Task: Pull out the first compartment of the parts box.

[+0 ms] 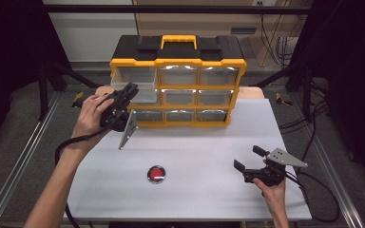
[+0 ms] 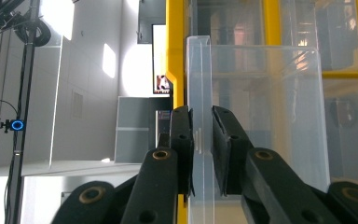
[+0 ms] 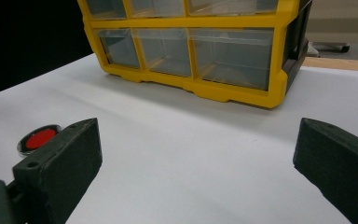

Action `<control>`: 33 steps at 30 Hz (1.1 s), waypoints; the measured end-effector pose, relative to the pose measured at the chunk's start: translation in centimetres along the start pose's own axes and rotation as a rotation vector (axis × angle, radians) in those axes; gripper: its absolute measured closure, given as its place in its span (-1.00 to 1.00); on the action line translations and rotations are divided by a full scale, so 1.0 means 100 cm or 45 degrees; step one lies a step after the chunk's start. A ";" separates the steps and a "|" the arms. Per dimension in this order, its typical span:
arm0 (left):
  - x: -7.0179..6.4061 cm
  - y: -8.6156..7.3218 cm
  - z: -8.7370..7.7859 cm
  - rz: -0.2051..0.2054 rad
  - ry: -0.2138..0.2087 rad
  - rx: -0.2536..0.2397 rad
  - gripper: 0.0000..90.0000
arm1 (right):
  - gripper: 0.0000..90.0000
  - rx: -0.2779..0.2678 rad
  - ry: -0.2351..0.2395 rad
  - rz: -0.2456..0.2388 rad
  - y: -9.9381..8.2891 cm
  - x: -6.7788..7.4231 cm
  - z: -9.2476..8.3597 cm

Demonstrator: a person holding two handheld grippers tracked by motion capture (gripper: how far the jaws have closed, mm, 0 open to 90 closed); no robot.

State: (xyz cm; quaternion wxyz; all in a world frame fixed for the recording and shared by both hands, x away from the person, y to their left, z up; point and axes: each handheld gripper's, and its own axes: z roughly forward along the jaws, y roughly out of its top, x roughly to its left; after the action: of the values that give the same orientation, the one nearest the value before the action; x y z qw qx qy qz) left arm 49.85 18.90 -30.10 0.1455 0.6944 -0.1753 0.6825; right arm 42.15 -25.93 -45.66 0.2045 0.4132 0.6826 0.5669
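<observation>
1. Clear drawer point(image 1: 132, 81), top-left slot of yellow organiser point(image 1: 177, 85), is sticking out toward the person, long axis front-to-back.
2. Left gripper point(image 1: 129, 90) jaws are clamping its front wall.
3. Right gripper point(image 1: 247, 159) jaws are standing apart over white tabletop point(image 1: 199, 142), red disc point(image 1: 156, 174) nearby.
4. Dark-curtained framing is surrounding.

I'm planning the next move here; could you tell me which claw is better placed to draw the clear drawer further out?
Left. The left claw is already clamped on the clear drawer front; the right claw stands open over the table, far off.
</observation>
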 end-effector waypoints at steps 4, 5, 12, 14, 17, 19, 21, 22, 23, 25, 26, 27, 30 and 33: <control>-0.002 0.002 -0.005 0.006 0.003 -0.004 0.75 | -0.96 -0.001 0.001 0.001 0.000 0.000 0.000; -0.002 0.002 -0.006 0.009 0.003 -0.002 0.75 | -0.96 -0.001 0.000 0.001 0.000 0.000 0.000; -0.003 0.002 -0.008 0.004 0.004 0.000 0.75 | -0.96 -0.004 -0.001 -0.003 0.000 0.000 0.000; -0.003 0.002 -0.009 0.003 0.005 -0.005 0.75 | -0.96 -0.002 -0.001 -0.003 0.000 0.000 0.000; -0.002 0.003 -0.012 0.004 0.004 -0.011 0.75 | -0.96 -0.003 0.000 -0.003 0.000 0.000 0.000; -0.002 0.004 -0.013 0.010 0.005 -0.012 0.75 | -0.96 -0.003 0.000 -0.005 0.000 0.000 0.000; -0.002 0.004 -0.016 0.009 0.006 -0.014 0.75 | -0.96 -0.004 0.001 -0.004 0.000 0.000 0.000; -0.002 0.005 -0.017 0.009 0.008 -0.019 0.75 | -0.96 -0.004 0.000 -0.004 0.000 0.000 0.000; -0.002 0.005 -0.017 0.008 0.010 -0.022 0.75 | -0.96 -0.004 0.000 -0.004 0.000 0.000 0.000; -0.002 0.005 -0.019 0.009 0.010 -0.024 0.75 | -0.96 -0.004 0.000 -0.005 0.000 0.000 0.000; -0.002 0.006 -0.020 0.008 0.011 -0.027 0.75 | -0.96 -0.004 -0.001 -0.004 0.000 0.000 0.000; -0.002 0.006 -0.020 0.010 0.010 -0.029 0.75 | -0.96 -0.004 0.000 -0.005 0.000 0.000 0.000; -0.002 0.006 -0.022 0.011 0.009 -0.032 0.75 | -0.96 -0.002 0.001 -0.003 0.000 0.000 0.000; -0.003 0.005 -0.023 0.005 0.002 -0.039 0.74 | -0.96 -0.004 0.000 -0.004 0.000 0.000 0.000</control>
State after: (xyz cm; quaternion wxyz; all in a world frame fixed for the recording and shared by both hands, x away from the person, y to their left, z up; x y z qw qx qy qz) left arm 47.52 19.45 -30.36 0.1549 0.6912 -0.1867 0.6807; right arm 42.16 -25.91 -45.64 0.2061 0.4120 0.6824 0.5676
